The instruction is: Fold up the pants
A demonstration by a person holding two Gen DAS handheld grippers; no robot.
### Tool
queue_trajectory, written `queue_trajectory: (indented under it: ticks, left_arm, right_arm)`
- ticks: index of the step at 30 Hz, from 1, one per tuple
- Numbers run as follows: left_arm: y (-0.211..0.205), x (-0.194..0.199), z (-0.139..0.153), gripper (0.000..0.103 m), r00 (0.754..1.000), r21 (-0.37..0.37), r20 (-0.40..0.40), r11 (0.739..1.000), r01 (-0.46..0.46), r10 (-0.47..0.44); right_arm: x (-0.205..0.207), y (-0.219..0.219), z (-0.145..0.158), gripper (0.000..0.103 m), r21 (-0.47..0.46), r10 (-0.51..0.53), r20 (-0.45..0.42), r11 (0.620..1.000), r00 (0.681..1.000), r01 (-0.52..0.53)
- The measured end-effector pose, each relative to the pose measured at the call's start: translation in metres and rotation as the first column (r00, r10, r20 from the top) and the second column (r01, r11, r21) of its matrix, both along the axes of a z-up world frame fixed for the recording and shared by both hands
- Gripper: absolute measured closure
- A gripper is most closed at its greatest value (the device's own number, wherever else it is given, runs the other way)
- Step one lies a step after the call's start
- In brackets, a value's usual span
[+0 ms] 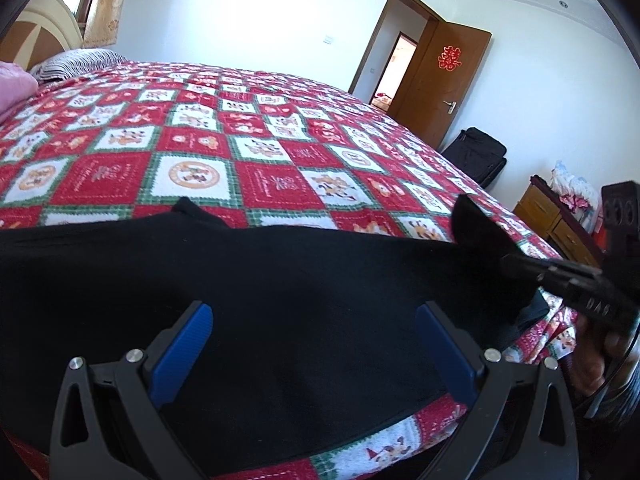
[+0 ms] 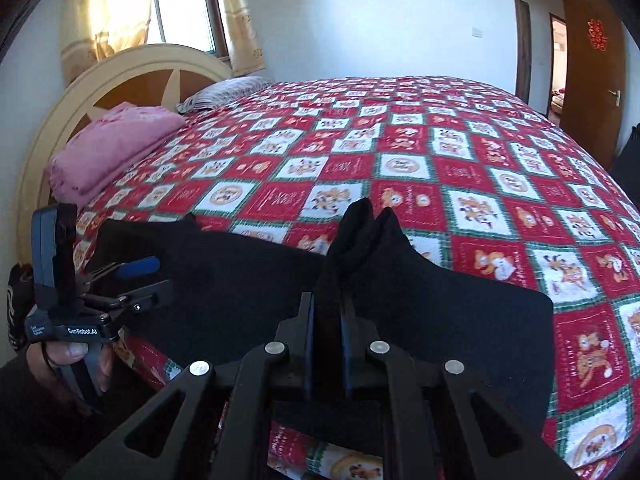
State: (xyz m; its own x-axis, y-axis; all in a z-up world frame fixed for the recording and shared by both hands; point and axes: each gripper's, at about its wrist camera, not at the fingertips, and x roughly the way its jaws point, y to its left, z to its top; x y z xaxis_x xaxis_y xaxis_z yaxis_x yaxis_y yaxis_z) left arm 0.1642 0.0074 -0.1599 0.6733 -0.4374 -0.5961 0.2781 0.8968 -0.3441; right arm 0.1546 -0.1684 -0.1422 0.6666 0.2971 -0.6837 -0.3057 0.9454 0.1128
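Across the near edge of the bed (image 2: 460, 168) lie the black pants (image 1: 280, 280), spread flat on the red, white and green checked bedspread (image 1: 200, 140), with the cloth reaching right to the mattress edge below me. My left gripper (image 1: 314, 344) hangs over the middle of that dark cloth with its blue-padded fingers (image 1: 184, 352) spread wide, nothing between them. I can't tell whether the tips touch the fabric. My right gripper (image 2: 326, 312) is clamped tight on a bunch of the pants, and a peak of black cloth stands up out of the fingers, folded into two points above the flat part. From the left camera I see that same lifted flap at the right side, pinched in the black fingers, with the hand (image 1: 592, 364) below it. From the right camera the left gripper shows at the left edge, held by a hand (image 2: 76, 360) with a thumb on the handle, its blue fingers apart. A pink folded blanket (image 2: 112, 144) and a striped pillow (image 2: 224, 92) sit by the headboard (image 2: 132, 76), well apart from the pants. A brown door (image 1: 444, 80) stands open across the room.
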Motion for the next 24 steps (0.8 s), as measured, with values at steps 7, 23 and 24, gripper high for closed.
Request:
queue_trajectory:
  ticks: [7,23,24]
  left_arm:
    - [-0.006,-0.003,0.001,0.000,1.000,0.005,0.011,1.000,0.012,-0.012]
    - [-0.009,0.005,-0.005,0.000,1.000,0.009,0.005,1.000,0.013,-0.013]
    - [-0.010,0.006,-0.006,0.000,1.000,0.006,0.003,1.000,0.016,-0.016]
  right_arm:
    - [0.001,0.024,-0.020,0.092,-0.025,0.043,-0.030,0.999,0.999,-0.044]
    - [0.014,0.064,-0.058,0.092,-0.092,0.085,-0.072,0.991,0.994,-0.092]
    - [0.014,0.064,-0.058,0.092,-0.099,0.092,-0.073,0.990,0.993,-0.099]
